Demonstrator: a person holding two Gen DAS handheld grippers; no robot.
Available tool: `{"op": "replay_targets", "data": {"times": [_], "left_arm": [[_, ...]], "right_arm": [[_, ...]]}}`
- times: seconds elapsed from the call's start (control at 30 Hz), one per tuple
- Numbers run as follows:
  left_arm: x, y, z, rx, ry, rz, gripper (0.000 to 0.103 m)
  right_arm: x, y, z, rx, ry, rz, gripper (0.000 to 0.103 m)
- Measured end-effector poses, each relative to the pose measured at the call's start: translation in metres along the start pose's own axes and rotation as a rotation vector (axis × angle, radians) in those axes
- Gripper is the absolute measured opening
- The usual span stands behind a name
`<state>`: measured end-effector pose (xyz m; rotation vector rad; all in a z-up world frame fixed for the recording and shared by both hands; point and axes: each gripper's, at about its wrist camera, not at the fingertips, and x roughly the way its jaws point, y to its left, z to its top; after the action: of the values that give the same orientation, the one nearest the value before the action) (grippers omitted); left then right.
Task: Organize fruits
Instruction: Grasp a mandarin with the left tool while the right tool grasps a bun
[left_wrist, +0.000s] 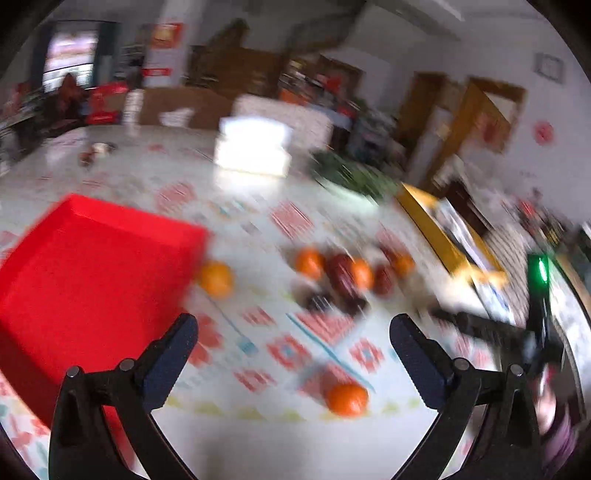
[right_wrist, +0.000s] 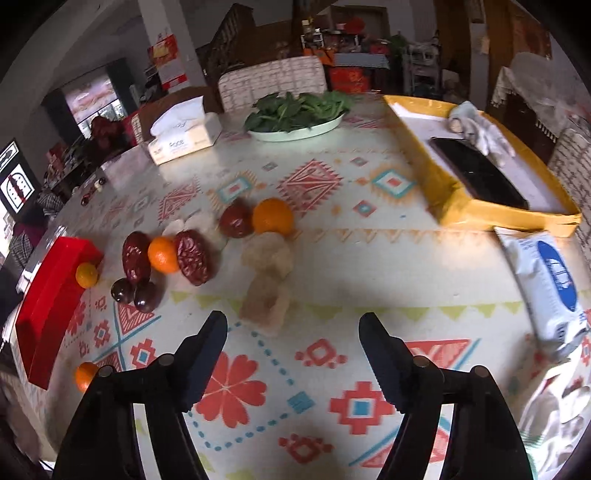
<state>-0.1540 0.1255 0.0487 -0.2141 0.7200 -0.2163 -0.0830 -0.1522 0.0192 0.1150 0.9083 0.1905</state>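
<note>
A: In the left wrist view, what do you see first?

B: The picture is blurred. The left gripper (left_wrist: 293, 334) has its two fingers wide apart and nothing is between them. It hangs over the patterned tablecloth (left_wrist: 258, 206).

A: And the fruits?

B: One orange (left_wrist: 347, 399) lies near, between the fingers but further down on the cloth, not touching them. A second orange (left_wrist: 216, 278) sits just beside the corner of the red tray (left_wrist: 85, 266). Behind, a group of oranges and dark red fruits (left_wrist: 347, 275) lies together. The tray is at the left and looks bare inside. The other gripper (left_wrist: 484, 326) comes in at the right edge.

A: Now the right wrist view?

B: Here it is sharp. The right gripper (right_wrist: 293, 334) has its fingers apart and holds nothing; they stand above the cloth. Just in front of them lies a pale, rough lump (right_wrist: 267, 280); what it is I cannot tell.

A: Where are the fruits there?

B: To the left: two wrinkled red dates (right_wrist: 136, 256) with a small orange (right_wrist: 163, 254) between them, and two dark round fruits (right_wrist: 133, 293) in front. A bigger orange (right_wrist: 273, 217) touches another date (right_wrist: 235, 220). One small orange (right_wrist: 86, 275) leans on the tray (right_wrist: 48, 306), one orange (right_wrist: 85, 376) lies near its closer end.

A: Other things?

B: A tissue box (right_wrist: 183, 134), a plate of green leaves (right_wrist: 299, 116), a yellow box (right_wrist: 454, 195) and a wipes packet (right_wrist: 546, 284).
</note>
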Motion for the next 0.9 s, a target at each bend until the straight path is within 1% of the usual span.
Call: {"op": "replay_targets", "data": {"times": [0.1,0.13,0.2,0.23,0.27,0.3,0.33,0.43,0.47,0.5,0.53,0.6,0.63,0.67,0.77,0.9], "left_arm": [[0.010,-0.018,-0.022,0.083,0.057,-0.043,0.102],[0.013,-0.023,-0.026,0.099,0.072,-0.052,0.099],[0.022,-0.030,-0.033,0.127,0.118,-0.077,0.088],[0.027,-0.032,-0.035,0.135,0.146,-0.083,0.075],[0.031,-0.035,-0.035,0.139,0.168,-0.085,0.065],[0.035,-0.035,-0.034,0.137,0.188,-0.084,0.060],[0.042,-0.036,-0.034,0.136,0.217,-0.068,0.059],[0.043,-0.044,-0.036,0.179,0.222,-0.020,0.058],[0.043,-0.048,-0.039,0.205,0.223,0.014,0.053],[0.045,-0.051,-0.040,0.221,0.220,0.034,0.046],[0.045,-0.053,-0.042,0.230,0.215,0.042,0.031],[0.041,-0.046,-0.042,0.210,0.213,0.016,0.031],[0.039,-0.043,-0.042,0.195,0.211,0.007,0.030],[0.038,-0.039,-0.041,0.176,0.209,0.000,0.030],[0.027,-0.023,-0.035,0.113,0.179,-0.045,0.030],[0.002,0.005,-0.018,0.030,0.102,-0.037,0.030]], "right_arm": [[0.008,0.004,0.003,-0.006,0.008,0.011,0.079],[0.012,0.006,0.004,-0.014,0.017,0.011,0.079],[0.018,0.008,0.006,-0.025,0.033,0.018,0.079],[0.021,0.010,0.006,-0.032,0.039,0.021,0.079],[0.022,0.011,0.005,-0.036,0.039,0.017,0.078],[0.021,0.012,0.005,-0.042,0.032,0.009,0.078],[0.021,0.012,0.005,-0.044,0.034,0.008,0.078],[0.024,0.016,0.007,-0.058,0.035,-0.012,0.078],[0.025,0.018,0.006,-0.073,0.034,-0.031,0.072],[0.026,0.021,0.006,-0.089,0.031,-0.060,0.061],[0.026,0.022,0.006,-0.098,0.030,-0.079,0.056],[0.026,0.025,0.006,-0.111,0.029,-0.098,0.034],[0.025,0.024,0.005,-0.109,0.029,-0.103,0.031],[0.023,0.023,0.005,-0.100,0.031,-0.102,0.030],[0.015,0.017,0.001,-0.062,0.027,-0.054,0.030],[-0.011,0.026,-0.002,-0.052,-0.008,0.028,0.030]]}}
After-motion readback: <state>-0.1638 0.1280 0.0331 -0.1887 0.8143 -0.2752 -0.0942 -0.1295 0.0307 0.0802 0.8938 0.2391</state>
